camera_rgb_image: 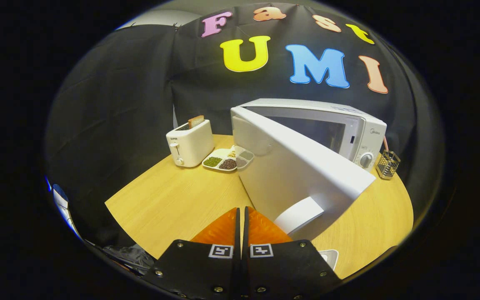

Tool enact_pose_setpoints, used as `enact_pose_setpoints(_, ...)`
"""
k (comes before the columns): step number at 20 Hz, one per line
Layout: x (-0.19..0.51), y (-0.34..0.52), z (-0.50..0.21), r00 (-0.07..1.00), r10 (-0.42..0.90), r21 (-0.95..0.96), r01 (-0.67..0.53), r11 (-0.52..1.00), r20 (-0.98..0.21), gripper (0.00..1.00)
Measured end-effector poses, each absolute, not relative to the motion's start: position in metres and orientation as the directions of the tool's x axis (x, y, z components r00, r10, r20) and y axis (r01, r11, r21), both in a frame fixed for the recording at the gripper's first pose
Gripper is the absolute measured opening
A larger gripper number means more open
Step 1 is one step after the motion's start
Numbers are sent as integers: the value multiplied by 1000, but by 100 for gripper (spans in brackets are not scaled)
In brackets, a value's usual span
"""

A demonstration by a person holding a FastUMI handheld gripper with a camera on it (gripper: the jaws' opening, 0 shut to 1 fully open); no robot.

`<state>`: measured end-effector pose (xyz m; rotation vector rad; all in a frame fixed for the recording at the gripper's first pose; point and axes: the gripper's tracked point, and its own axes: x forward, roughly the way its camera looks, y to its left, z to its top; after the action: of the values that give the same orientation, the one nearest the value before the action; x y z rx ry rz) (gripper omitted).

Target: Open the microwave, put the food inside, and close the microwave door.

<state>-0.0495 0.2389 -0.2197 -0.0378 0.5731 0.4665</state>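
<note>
Right, your claw [241, 216] is pressed together, nothing in it, just beside the handle [298, 214] of the microwave door [298, 175], which stands wide open. Keep clear of that door edge. Beyond: food tray [227, 159] on the bench [173, 200] by the toaster [190, 143]; the microwave [331, 125] cavity is hidden

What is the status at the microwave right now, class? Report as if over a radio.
Gripper shut, jaws together, holding nothing. Microwave door swung open, just ahead of the jaws. Food tray on table beside toaster, not yet inside. Open door stands between gripper and tray.
</note>
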Motion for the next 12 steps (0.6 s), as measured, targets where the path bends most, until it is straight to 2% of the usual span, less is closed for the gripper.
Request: enact_pose_setpoints(12,10,178,-215,783,342,53,-370,928,-519,1)
